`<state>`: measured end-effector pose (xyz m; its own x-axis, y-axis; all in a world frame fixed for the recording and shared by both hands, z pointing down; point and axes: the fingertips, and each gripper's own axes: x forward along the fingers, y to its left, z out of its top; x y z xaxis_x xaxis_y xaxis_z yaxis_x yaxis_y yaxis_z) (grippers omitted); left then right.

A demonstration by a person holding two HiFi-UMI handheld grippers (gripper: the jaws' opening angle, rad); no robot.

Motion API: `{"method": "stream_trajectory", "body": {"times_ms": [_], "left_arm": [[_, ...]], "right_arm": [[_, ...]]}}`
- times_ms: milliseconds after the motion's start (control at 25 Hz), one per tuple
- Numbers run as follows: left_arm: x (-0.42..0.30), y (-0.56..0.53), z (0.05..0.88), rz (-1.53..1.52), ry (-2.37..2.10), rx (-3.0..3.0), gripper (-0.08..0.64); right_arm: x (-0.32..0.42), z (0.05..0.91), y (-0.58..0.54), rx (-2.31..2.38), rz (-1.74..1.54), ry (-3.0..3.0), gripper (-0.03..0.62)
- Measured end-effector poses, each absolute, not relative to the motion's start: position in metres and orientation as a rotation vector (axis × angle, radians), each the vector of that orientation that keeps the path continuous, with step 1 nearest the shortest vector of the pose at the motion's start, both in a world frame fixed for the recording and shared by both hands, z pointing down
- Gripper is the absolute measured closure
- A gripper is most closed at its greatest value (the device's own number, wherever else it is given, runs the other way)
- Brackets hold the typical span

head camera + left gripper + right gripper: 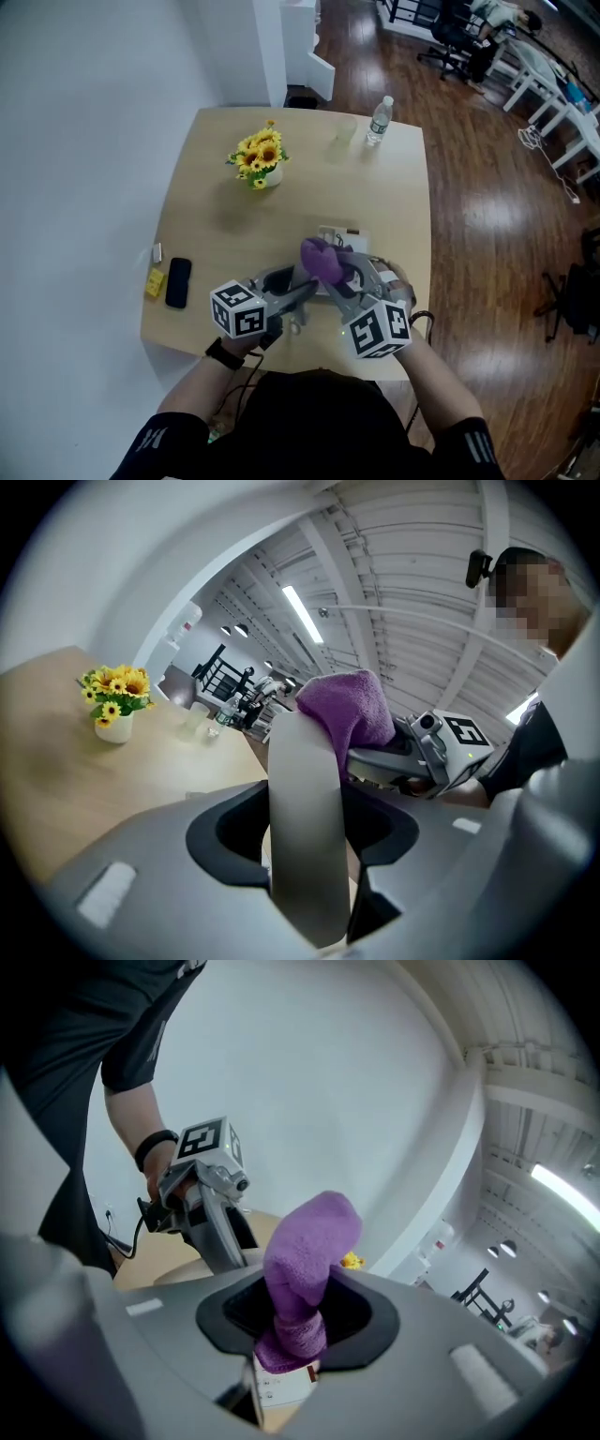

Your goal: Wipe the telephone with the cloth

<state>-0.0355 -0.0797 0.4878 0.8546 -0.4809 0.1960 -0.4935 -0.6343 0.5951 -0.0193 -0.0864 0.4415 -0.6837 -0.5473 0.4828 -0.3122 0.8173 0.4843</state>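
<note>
The left tool (pixel 296 292) has its jaws closed on a pale grey handset (pixel 305 827), which stands upright between them and fills the gap. The right tool (pixel 336 279) has its jaws closed on the lower end of a purple cloth (pixel 305 1265). The rest of the cloth rises from the jaws in a rounded bunch. In the left gripper view the cloth presses against the top of the handset on its right side, and the right tool reaches in from the right behind it. The flowers (pixel 259 157) stand in a small white pot toward the far left of the desk (pixel 197 220). Both tools sit well apart from them, on the person's side and a little right, close to the near edge. The two tools point toward each other, and each marker cube faces the person. A white piece with print on it (pixel 281 1387) lies on the desk just under the cloth, and I cannot tell what it is. A clear bottle (pixel 379 120) with a white cap stands right of the flowers near the far edge, with a glass (pixel 344 129) between it and the flowers. A black phone (pixel 178 282) lies flat near-left of the flowers by the left edge, with a yellow item (pixel 155 282) just beside it. The person's left hand (pixel 246 342) grips the left tool, with a dark band at the wrist.
</note>
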Motion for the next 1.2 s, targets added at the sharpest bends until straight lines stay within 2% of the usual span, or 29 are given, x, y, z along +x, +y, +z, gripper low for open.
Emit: {"method": "stream_trajectory", "body": {"times_ms": [720, 1200], "left_arm": [[-0.039, -0.060, 0.413, -0.493, -0.265, 2.318, 0.342], [-0.049, -0.066, 0.404, -0.575, -0.239, 2.275, 0.342]], "right_arm": [[-0.024, 0.404, -0.094, 0.692, -0.156, -2.671, 0.468], [-0.023, 0.419, -0.055, 0.496, -0.326, -2.553, 0.468]]}}
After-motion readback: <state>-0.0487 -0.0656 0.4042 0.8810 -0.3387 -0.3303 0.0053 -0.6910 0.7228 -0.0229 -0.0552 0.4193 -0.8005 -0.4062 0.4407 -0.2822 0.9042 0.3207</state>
